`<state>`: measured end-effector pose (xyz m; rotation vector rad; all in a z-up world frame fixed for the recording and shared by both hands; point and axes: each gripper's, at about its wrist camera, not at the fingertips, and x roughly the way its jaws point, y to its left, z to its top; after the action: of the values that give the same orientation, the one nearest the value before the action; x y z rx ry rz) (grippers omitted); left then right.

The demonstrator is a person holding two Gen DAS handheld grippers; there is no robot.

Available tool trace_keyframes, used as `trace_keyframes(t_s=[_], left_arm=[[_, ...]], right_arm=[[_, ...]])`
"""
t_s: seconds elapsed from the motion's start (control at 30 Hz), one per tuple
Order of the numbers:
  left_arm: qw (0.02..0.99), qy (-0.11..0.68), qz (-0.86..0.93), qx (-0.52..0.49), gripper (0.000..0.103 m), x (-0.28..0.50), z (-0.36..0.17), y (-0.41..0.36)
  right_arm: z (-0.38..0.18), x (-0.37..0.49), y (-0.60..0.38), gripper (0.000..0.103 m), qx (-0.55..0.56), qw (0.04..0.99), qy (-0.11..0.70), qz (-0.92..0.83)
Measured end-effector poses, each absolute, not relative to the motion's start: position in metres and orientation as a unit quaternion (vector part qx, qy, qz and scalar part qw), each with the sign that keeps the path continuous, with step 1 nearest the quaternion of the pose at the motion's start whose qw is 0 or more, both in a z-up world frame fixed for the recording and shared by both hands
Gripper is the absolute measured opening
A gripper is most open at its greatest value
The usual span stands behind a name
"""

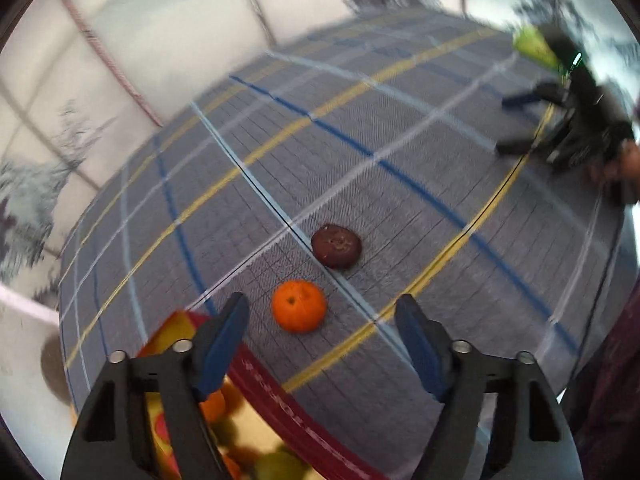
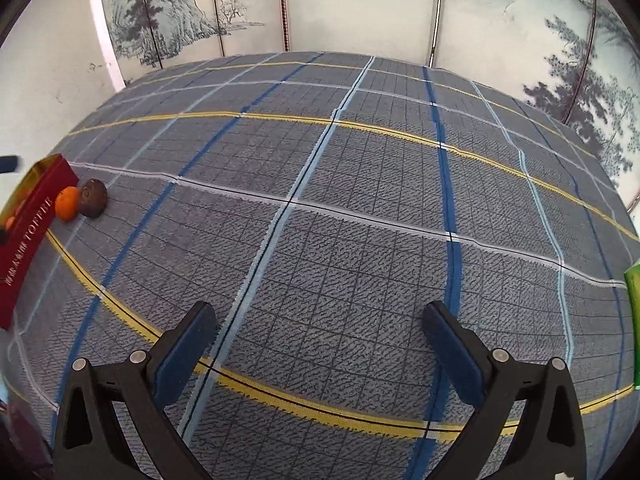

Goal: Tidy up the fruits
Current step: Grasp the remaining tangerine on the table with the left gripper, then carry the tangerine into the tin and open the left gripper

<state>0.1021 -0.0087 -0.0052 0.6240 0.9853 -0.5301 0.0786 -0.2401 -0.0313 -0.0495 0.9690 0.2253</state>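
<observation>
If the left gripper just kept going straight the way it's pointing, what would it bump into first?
Most likely the orange fruit. It lies on the checked tablecloth just ahead of the open left gripper, roughly between its fingers. The dark brown fruit sits just beyond it. Depth is hard to judge through this lens.

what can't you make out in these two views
- Fruit inside the red cardboard toffee box: left wrist view, hidden behind the left claw and cut by the bottom edge.
- Right claw: left wrist view, motion-blurred.
- Green object: right wrist view, cut off by the right edge.
</observation>
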Motion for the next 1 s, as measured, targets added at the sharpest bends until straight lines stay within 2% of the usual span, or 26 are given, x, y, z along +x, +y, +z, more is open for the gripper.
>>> trace_keyframes(t_s=[0.33, 0.37, 0.4, 0.43, 0.63, 0.8, 1.0], left_arm=[[0.747, 0.524, -0.274, 0.303, 0.066, 0.151, -0.049, 0.004], [0.75, 0.526, -0.282, 0.286, 0.061, 0.154, -0.048, 0.007], [0.748, 0.537, -0.287, 0.265, 0.045, 0.158, -0.048, 0.01], [0.748, 0.546, -0.286, 0.245, 0.037, 0.161, -0.047, 0.012], [0.794, 0.516, -0.221, 0.233, 0.037, 0.136, -0.041, 0.002], [0.845, 0.493, -0.158, 0.134, 0.037, 0.1, -0.01, 0.004], [0.878, 0.467, -0.081, 0.06, 0.037, 0.058, 0.012, 0.015]], right_arm=[[-0.029, 0.077, -0.245, 0.103, 0.007, 0.88, 0.458, 0.124], [-0.029, 0.077, -0.245, 0.103, 0.008, 0.88, 0.458, 0.126], [-0.029, 0.076, -0.245, 0.103, 0.008, 0.88, 0.458, 0.127], [-0.029, 0.076, -0.245, 0.103, 0.008, 0.88, 0.458, 0.128], [-0.03, 0.076, -0.241, 0.103, -0.003, 0.879, 0.461, 0.122], [-0.033, 0.078, -0.225, 0.103, -0.056, 0.875, 0.47, 0.101], [-0.032, 0.078, -0.229, 0.103, -0.051, 0.875, 0.471, 0.102]])
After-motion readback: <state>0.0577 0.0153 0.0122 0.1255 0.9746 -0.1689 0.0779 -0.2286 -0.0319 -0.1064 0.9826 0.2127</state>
